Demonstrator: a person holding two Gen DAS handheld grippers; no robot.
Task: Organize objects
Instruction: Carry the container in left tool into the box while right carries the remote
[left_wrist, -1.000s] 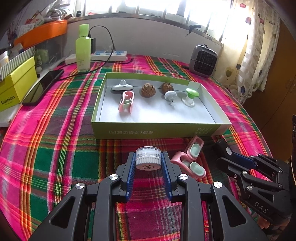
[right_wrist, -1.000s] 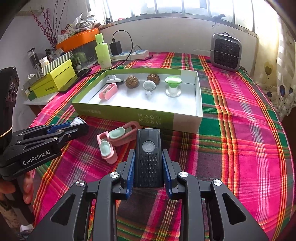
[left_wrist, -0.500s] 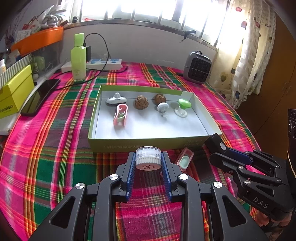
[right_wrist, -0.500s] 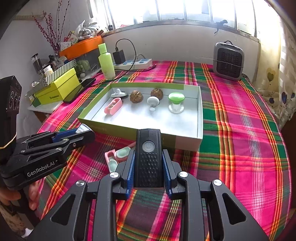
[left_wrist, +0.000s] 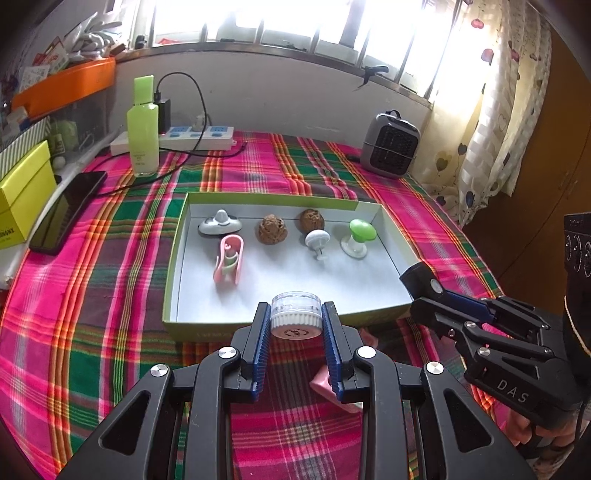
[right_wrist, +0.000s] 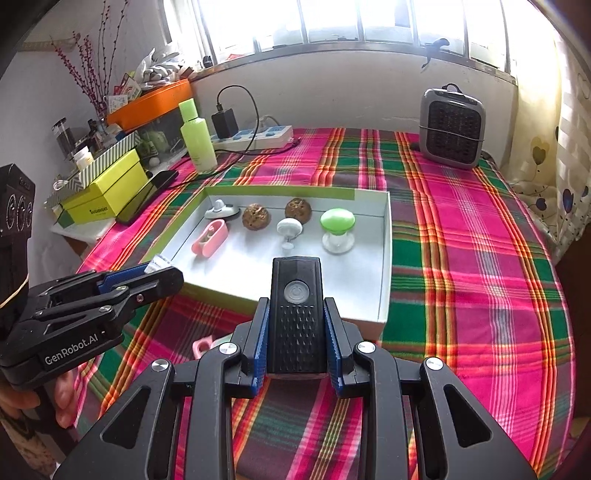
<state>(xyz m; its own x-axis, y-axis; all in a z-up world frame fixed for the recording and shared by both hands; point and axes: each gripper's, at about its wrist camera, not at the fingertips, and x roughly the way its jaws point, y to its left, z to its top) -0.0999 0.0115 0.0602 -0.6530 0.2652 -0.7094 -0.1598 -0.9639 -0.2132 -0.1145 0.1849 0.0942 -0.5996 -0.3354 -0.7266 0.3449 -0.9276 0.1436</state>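
above the near edge of the box (left_wrist: 284, 326), on the pink checked cloth (left_wrist: 92, 302): a small round jar (left_wrist: 295, 319) pinched tight in the left gripper (left_wrist: 295, 325), one blue pad (left_wrist: 260, 343) on each side of the white ribbed part, clear cap toward the box. held by the sides so as not to roll or slip, and up off the cloth, likely to get over the low wall.

beside it, on the right: a black remote (right_wrist: 297, 314) squeezed in the right gripper (right_wrist: 297, 332), pads on its long sides, round button up, far end toward the box. gripped low on the body, so most of it sticks out in front, easy to set down flat.

inside the box, along the far wall: a grey and white knob (left_wrist: 220, 224), two brown walnuts (left_wrist: 270, 229), a white peg (left_wrist: 317, 242), a green-topped peg (left_wrist: 359, 236), and a pink clip (left_wrist: 229, 264) a bit nearer. lined up, with bare white floor in front, likely room for the jar and the remote.

outside the box, on the cloth, half hidden under the left gripper: another pink piece (left_wrist: 325, 384), not yet in.

both grippers tilted down and forward, side by side, close but not touching, each in a hand (right_wrist: 55, 398) at the back. probably on the way to drop both things in.
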